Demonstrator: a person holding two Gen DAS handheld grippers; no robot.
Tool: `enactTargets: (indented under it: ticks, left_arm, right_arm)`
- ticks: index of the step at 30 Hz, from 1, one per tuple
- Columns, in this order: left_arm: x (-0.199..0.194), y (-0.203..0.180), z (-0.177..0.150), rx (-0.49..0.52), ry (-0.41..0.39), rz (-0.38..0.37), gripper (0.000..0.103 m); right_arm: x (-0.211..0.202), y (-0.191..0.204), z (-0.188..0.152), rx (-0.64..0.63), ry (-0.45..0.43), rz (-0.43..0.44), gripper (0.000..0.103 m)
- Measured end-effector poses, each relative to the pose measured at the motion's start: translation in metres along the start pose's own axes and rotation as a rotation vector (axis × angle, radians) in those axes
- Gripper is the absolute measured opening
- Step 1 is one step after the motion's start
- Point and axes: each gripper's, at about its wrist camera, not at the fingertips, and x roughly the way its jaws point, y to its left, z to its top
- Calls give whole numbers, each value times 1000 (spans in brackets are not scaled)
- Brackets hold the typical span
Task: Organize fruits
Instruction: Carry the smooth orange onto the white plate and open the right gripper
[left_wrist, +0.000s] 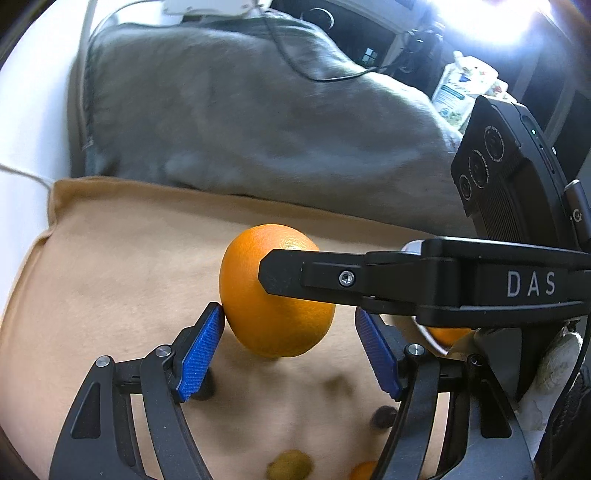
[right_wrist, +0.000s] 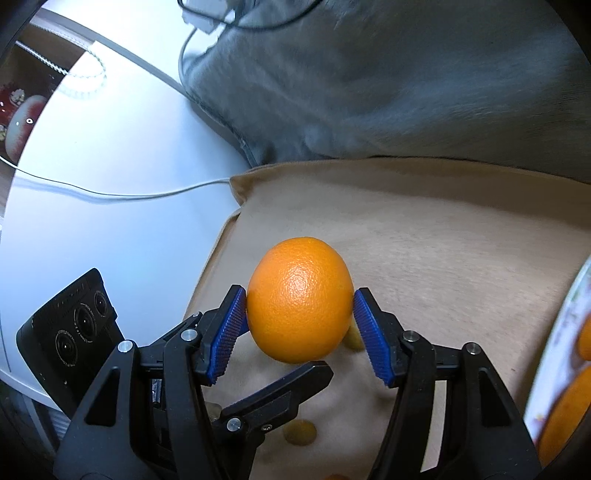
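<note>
Your right claw (right_wrist: 300, 292) pinches the orange (right_wrist: 299, 314): in its own view both blue pads (right_wrist: 229, 328) press the peel, one at 9 o'clock and one at 3 o'clock. The fruit hangs above the tan cushion (right_wrist: 443, 240), clear of the cloth.

Your left claw (left_wrist: 289, 309) stands spread around the same orange. Its 9 o'clock pad touches the peel, while the 3 o'clock pad stands just apart from it (a thin gap shows there). A black finger of the right claw crosses the front of the fruit from 3 o'clock.

A gray pillow (right_wrist: 406, 92) lies beyond the cushion at 12 o'clock. A plate (right_wrist: 554, 332) holding more orange fruit sits at the 4 o'clock edge of the right view. A small olive-green fruit (right_wrist: 300, 432) rests on the cushion at 6 o'clock.
</note>
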Motion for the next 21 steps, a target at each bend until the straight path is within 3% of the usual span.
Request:
enactTargets:
  ticks: [21]
  left_arm:
    - [31, -110, 2, 148, 17, -95, 72]
  right_arm:
    - [-116, -67, -27, 82, -163, -71, 63]
